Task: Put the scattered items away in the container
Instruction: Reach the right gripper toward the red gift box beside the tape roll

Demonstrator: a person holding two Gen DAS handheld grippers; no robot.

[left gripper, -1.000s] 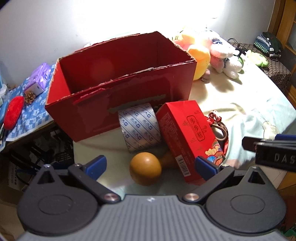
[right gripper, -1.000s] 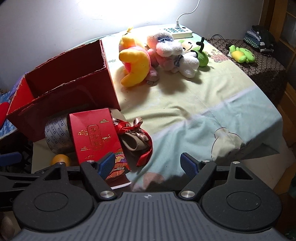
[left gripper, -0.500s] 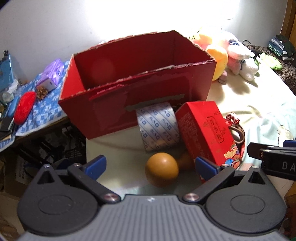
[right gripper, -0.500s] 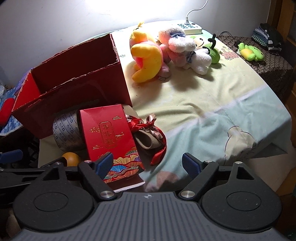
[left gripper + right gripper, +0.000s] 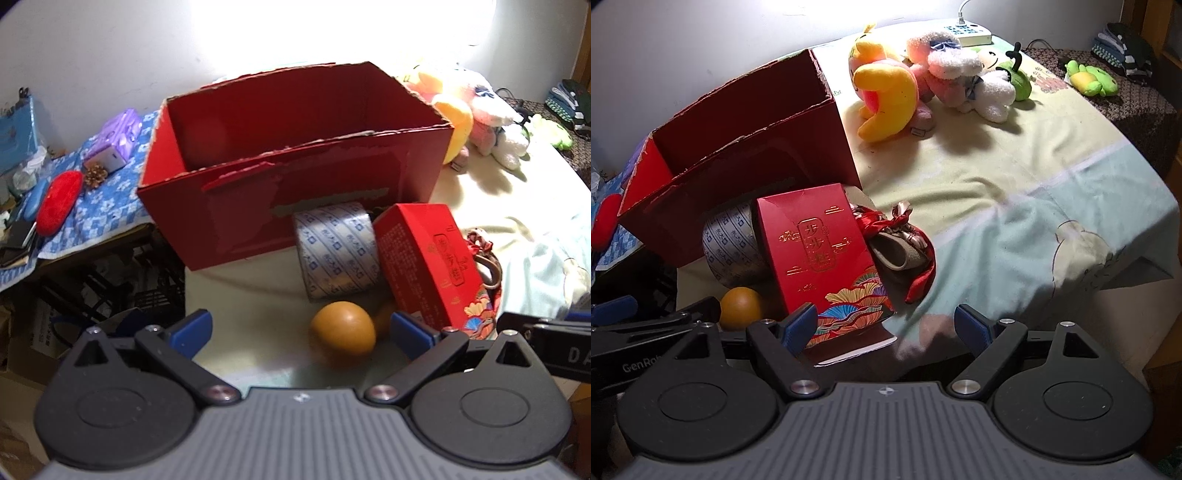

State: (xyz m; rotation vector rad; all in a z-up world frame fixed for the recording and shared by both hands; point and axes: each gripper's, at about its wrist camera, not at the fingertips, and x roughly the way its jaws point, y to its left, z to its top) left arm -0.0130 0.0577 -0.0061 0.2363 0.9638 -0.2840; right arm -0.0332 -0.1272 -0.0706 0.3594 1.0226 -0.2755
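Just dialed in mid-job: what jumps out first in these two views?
The big open red cardboard box dominates the left of the bed, seemingly still empty. Crowded against its front are a tape roll, a red gift box, an orange ball and a red ribboned bundle. Both claws, left and right, are open and holding nothing; plush toys lie behind.

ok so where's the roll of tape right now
The tape roll stands on edge against the front wall of the red cardboard box, with the small red gift box on its right and an orange just in front.
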